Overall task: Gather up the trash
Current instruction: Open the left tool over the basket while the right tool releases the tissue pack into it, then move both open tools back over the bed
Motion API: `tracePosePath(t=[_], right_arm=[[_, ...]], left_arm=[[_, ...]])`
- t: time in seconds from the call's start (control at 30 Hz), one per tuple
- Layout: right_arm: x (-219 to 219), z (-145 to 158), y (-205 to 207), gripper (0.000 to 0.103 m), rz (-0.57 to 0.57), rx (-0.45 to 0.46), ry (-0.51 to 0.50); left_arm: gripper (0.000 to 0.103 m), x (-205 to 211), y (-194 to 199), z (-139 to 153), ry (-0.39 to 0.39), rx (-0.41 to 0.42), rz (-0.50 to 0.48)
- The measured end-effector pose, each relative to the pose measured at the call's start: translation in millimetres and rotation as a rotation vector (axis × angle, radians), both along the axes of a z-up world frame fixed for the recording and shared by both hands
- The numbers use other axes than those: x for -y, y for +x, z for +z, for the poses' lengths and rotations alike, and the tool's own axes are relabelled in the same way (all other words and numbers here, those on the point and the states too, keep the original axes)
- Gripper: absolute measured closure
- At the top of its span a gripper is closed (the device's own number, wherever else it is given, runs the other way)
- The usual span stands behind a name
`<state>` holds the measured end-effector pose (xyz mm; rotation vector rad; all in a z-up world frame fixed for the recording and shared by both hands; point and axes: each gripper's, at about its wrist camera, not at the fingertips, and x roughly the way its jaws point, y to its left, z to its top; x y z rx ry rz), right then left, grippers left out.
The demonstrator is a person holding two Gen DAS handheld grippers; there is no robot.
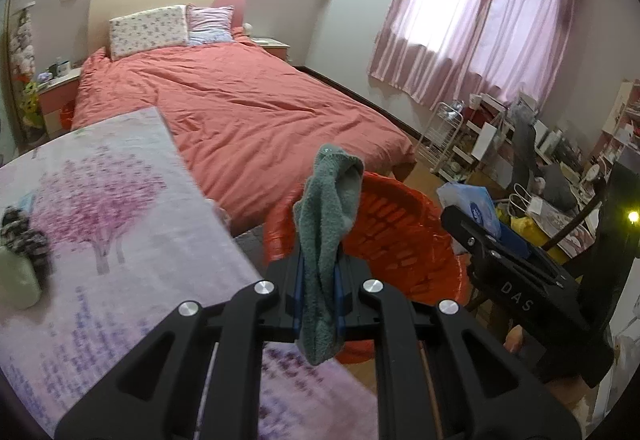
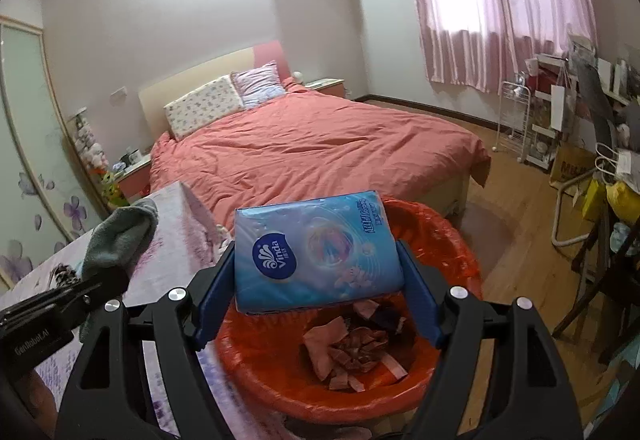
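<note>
My left gripper [image 1: 319, 280] is shut on a grey-green sock [image 1: 326, 224], held upright at the near rim of the red bin [image 1: 404, 232]. My right gripper [image 2: 316, 280] is shut on a blue Vinda tissue pack [image 2: 316, 252], held over the red-lined bin [image 2: 452, 252], which holds crumpled paper scraps [image 2: 356, 352]. The sock [image 2: 120, 240] and left gripper show at the left of the right wrist view. The tissue pack [image 1: 472, 204] shows at the right of the left wrist view.
A table with a floral cloth [image 1: 120, 224] stands left of the bin and carries a dark patterned item [image 1: 24, 236]. A bed with a red cover [image 1: 240, 104] lies beyond. Cluttered shelves and chairs [image 1: 540, 168] fill the right side.
</note>
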<state>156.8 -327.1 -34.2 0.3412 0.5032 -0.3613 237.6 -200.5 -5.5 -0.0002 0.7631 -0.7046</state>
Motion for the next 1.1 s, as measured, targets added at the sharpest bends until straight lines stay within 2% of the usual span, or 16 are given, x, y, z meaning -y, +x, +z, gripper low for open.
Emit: tracePosePath(t=[0.2,0.3,0.4,0.5,0.8,0.97,1.1], right_arm=[[25,-4,3,0.028,-0.015,0.009,0.051],[35,-9,7,0.026,-0.019,0.006,0.073],[42,-12,9,0.023,-0.014,0.0,0.099],[43,-14,8,0.02,-0.018,-0.007,0.1],[23,-13,5,0.019,-0.001,-0.044,0.062],[-2,-11,8,0.019,0.041,-0.061,0.037],[-25,-8,13,0.019,0.091,-0.071,0.014]], left_arm=[[0.088,34,12,-16,0.008,-0.04,-0.04],[0.078,43,17,-25,0.025,-0.055,-0.034],[0.063,47,22,-35,0.049,-0.065,-0.02],[0.058,42,25,-39,0.063,-0.069,-0.003],[0.045,5,18,-39,0.153,-0.004,0.083],[0.041,-43,18,-37,0.194,0.028,0.171],[0.037,-88,25,-33,0.2,0.023,0.265]])
